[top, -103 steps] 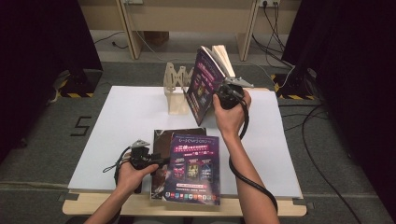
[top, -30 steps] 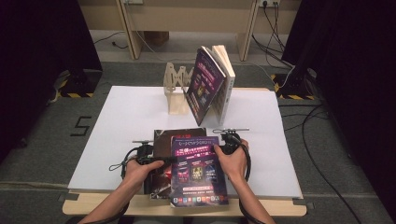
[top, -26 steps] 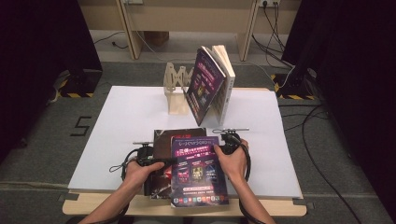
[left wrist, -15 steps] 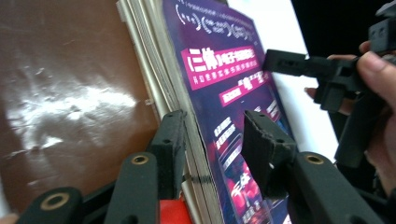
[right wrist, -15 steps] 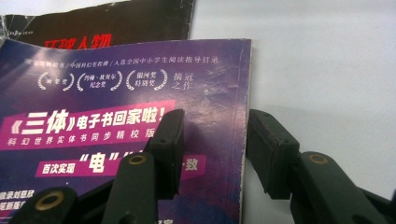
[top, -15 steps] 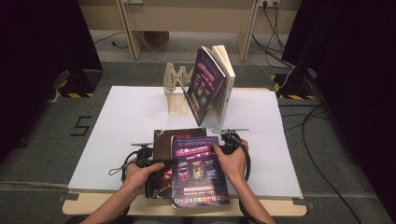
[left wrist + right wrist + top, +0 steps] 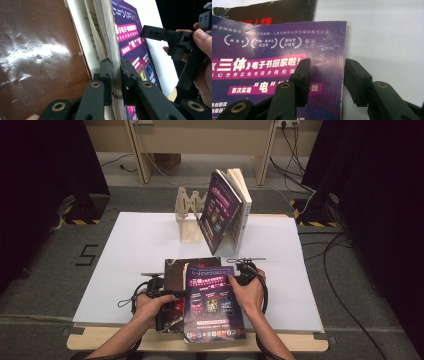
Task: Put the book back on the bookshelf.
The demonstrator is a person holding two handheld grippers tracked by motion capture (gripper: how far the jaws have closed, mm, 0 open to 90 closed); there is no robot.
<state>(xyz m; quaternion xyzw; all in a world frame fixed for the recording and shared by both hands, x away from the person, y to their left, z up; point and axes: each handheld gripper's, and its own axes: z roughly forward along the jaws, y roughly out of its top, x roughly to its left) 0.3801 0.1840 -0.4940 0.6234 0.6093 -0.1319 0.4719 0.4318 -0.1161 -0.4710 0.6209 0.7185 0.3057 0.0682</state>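
While the purple book (image 7: 214, 305) lies flat at the near edge of the white table (image 7: 125, 250), on top of a dark brown book (image 7: 175, 275), the left gripper (image 7: 115, 75) pinches its page block at the left edge, jaws having just been closing with the pages between them, pads pressing on paper. Right gripper (image 7: 325, 75) sits at the book's right edge, jaws spread apart, one pad over the cover, the other off it on bare table, not clamping anything. Book looks like a thick paperback: glossy cover, likely a bit slippery, soft and bendy, pages fan out loose as seen in the left gripper view. Moderate weight, I'd guess. Best hold is probably near the spine or across the full thickness, so cover and pages don't splay or tear. Two more books (image 7: 227, 210) stand upright against a wooden rack (image 7: 189, 215) at the far side, well apart.
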